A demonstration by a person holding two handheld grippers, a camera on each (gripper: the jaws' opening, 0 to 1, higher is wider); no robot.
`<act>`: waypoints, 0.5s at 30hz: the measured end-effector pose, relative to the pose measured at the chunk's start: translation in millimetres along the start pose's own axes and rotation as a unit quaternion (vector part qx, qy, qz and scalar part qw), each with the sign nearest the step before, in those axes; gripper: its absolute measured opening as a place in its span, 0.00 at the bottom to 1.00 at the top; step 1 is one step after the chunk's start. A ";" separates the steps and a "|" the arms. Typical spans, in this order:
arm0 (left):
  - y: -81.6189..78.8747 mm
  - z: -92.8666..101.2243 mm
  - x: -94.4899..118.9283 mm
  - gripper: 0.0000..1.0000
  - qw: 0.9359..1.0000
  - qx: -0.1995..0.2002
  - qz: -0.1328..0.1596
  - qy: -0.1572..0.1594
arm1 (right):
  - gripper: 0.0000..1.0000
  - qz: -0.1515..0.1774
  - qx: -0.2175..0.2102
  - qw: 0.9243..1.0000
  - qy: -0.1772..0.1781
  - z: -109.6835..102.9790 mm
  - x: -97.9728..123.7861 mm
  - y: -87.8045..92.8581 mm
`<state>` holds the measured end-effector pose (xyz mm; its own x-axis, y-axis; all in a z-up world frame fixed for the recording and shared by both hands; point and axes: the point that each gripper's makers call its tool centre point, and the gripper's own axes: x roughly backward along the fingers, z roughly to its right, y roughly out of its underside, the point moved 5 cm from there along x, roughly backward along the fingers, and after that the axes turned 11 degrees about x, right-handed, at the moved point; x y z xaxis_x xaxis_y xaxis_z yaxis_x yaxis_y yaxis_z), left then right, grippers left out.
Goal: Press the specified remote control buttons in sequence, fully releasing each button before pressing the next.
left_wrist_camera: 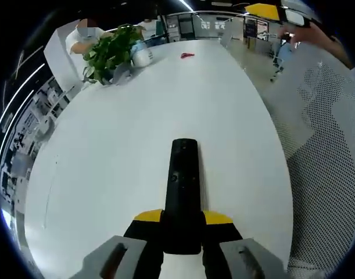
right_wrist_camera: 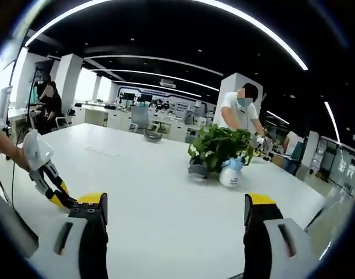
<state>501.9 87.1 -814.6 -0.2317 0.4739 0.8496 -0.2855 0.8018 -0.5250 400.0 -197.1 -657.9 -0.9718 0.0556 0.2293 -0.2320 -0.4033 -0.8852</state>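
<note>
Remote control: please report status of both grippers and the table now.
Left gripper shut on the black remote control, above the white table. Right gripper open, empty. Potted plant and spray bottle far off, not in the way.

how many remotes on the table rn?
1. The black remote lies on the white table, lengthwise between the left gripper jaws, which close on its near end. Any behind the plant would be hidden.

White table (left_wrist_camera: pixel 107 157) carries plant (left_wrist_camera: pixel 110 52), spray bottle (right_wrist_camera: pixel 230 172).
</note>
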 end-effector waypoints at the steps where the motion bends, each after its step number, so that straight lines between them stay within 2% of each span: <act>1: -0.3 -2.1 0.1 0.23 1.000 0.000 -0.001 -0.002 | 1.00 -0.002 0.001 1.000 0.000 -0.1 -0.1 0.5; 12: -7.9 -21.1 -6.0 0.23 1.000 -0.021 -0.012 -0.007 | 0.94 -0.027 0.010 1.000 -0.006 -1.8 -0.1 6.6; 15: -10.5 -28.9 -9.6 0.23 0.999 -0.031 -0.016 -0.010 | 0.91 -0.067 0.025 0.997 -0.012 -3.3 0.0 15.5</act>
<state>533.9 84.7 -815.7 -0.2418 0.4403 0.8647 -0.2356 0.8378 -0.4925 396.2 -200.4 -673.0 -0.9308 0.0894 0.3544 -0.3563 -0.4380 -0.8253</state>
